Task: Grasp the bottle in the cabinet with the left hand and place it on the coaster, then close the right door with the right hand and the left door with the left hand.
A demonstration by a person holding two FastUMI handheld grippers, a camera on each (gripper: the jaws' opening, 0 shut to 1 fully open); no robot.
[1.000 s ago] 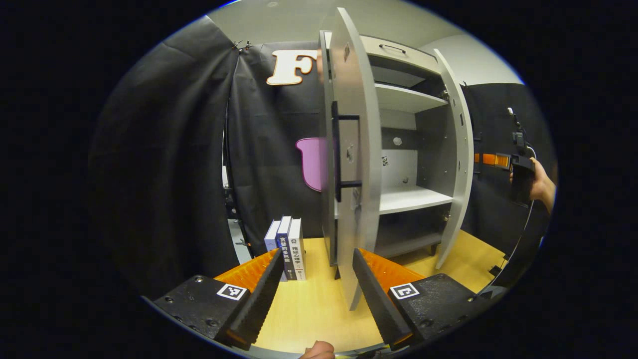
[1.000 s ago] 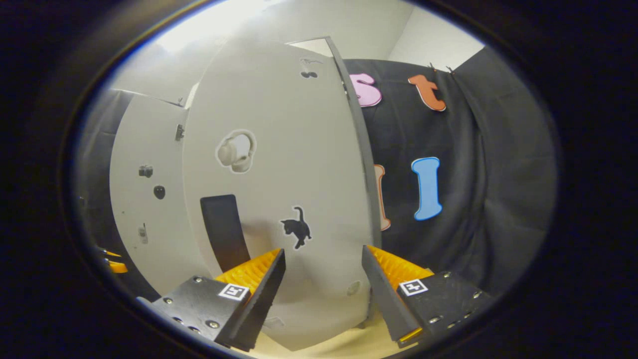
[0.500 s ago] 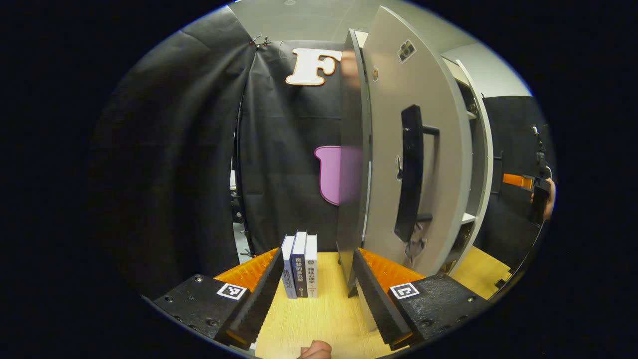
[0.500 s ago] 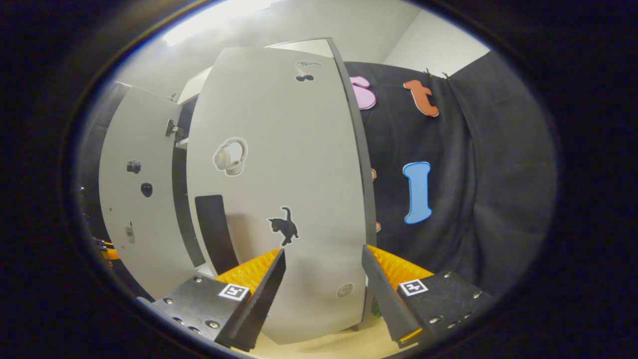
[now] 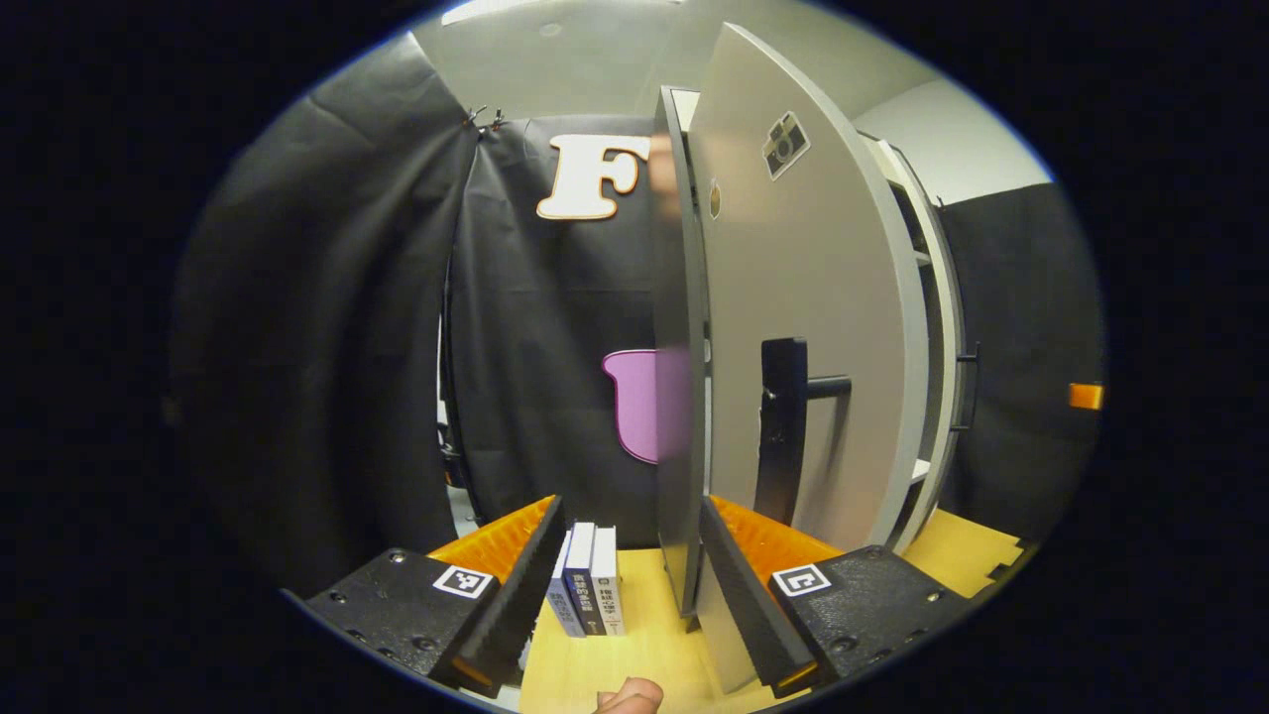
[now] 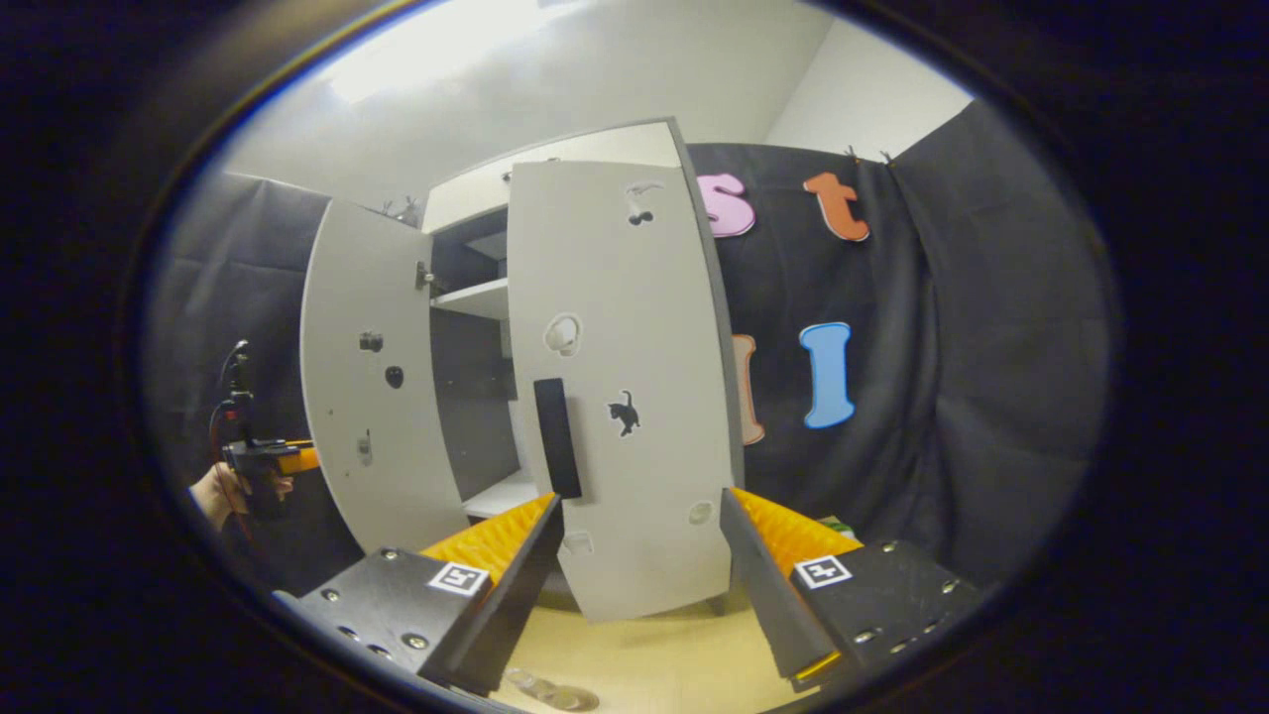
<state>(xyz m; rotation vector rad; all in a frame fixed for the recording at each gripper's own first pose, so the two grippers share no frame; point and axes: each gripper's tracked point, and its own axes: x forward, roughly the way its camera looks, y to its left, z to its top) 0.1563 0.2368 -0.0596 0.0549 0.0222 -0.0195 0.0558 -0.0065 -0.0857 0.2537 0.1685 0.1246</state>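
I see black cloth (image 5: 327,327) hanging all around the booth, with folds in it, and a pale wall (image 6: 555,69) and ceiling above it. The table (image 5: 644,635) is light yellow wood, and three books (image 5: 587,593) stand upright on it, close to the cloth. The light is bright at the top (image 6: 436,50) and dim lower down.

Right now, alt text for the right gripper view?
A grey cabinet on a wooden table has its right door nearly shut and its left door ajar. The open right hand-held gripper hangs apart from the right door. At far left, a hand holds the left hand-held gripper beside the left door.
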